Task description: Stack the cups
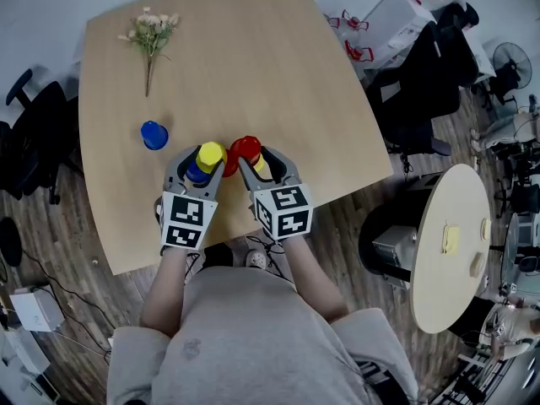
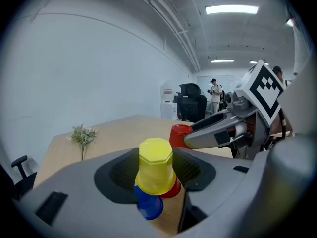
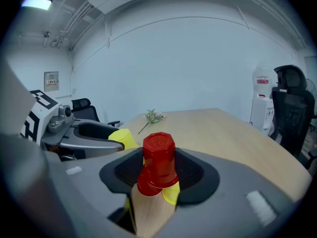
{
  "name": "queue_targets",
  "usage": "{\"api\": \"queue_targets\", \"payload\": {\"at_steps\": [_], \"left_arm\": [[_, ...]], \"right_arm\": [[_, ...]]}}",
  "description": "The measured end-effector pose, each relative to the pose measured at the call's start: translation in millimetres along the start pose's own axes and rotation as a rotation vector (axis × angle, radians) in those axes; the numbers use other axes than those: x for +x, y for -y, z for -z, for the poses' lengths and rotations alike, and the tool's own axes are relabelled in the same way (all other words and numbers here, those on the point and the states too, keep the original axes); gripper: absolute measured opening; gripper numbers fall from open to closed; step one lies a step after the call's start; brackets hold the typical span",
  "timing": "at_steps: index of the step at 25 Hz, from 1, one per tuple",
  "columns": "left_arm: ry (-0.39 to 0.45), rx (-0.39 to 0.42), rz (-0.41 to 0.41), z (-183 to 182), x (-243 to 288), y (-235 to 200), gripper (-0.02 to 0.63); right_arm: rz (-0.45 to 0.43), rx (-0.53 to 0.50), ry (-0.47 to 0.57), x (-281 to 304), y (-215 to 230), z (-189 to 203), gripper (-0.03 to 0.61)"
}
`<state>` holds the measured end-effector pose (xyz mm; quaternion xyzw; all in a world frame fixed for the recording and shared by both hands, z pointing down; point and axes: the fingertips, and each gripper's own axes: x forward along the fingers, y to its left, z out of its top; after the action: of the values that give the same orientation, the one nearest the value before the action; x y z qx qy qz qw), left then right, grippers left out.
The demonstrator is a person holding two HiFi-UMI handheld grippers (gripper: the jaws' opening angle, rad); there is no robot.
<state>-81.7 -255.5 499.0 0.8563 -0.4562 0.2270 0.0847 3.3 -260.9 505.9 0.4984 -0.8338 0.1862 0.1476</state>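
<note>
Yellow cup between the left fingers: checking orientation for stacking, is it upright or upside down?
Upside down: the yellow cup shows its closed base on top and wider rim below in the left gripper view.

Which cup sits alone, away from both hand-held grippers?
The blue plastic cup free on the wooden table; the yellow plastic cup and red plastic cup are gripped.

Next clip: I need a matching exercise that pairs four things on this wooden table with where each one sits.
Things:
1. uppermost yellow plastic cup
2. uppermost red plastic cup
3. lone blue plastic cup
4. dried flower sprig

Places:
A. lying near the far left corner of the wooden table
B. between the jaws of the right gripper
C. between the jaws of the left gripper
D. standing by itself, left of both grippers

Pairs: 1-C, 2-B, 3-D, 4-A.
</note>
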Motion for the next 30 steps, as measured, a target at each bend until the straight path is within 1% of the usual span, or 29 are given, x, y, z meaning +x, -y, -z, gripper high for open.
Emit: {"api": "queue_targets", "payload": {"at_steps": [6,17,18,20,23,25,27,28,30], "left_arm": [[-0.025,-0.002,0.005,8.8,7.4,-1.0,0.216],[-0.014,0.013,0.034,9.1,11.5,2.8,0.218],[-0.01,0.013,0.041,8.3,10.8,3.5,0.218],[0.009,-0.001,0.061,4.0,8.0,4.7,0.23],[0.085,-0.061,0.077,-11.7,-7.3,-0.8,0.242],[0.166,-0.119,0.048,-24.3,-24.9,-16.2,0.242],[0.216,-0.158,-0.025,-27.0,-40.3,-41.4,0.241],[0.215,-0.164,-0.072,-21.8,-45.0,-56.3,0.238],[0.164,-0.158,-0.164,0.0,-48.1,-86.7,0.238]], "right_arm": [[0.0,-0.006,-0.025,8.8,-3.3,6.6,0.207],[0.009,0.007,-0.022,11.4,-1.3,8.8,0.214],[0.01,0.008,-0.019,10.8,-1.0,8.2,0.216],[0.003,0.011,-0.006,8.9,-0.7,4.9,0.242],[-0.009,0.015,0.028,3.3,-1.3,-5.7,0.244],[-0.011,0.014,0.058,-2.5,-1.3,-15.3,0.244],[-0.017,0.017,0.087,-8.5,-1.1,-24.2,0.244],[-0.021,0.019,0.098,-11.0,-1.5,-27.6,0.243],[-0.029,0.019,0.112,-14.4,-4.2,-32.1,0.242]]}}
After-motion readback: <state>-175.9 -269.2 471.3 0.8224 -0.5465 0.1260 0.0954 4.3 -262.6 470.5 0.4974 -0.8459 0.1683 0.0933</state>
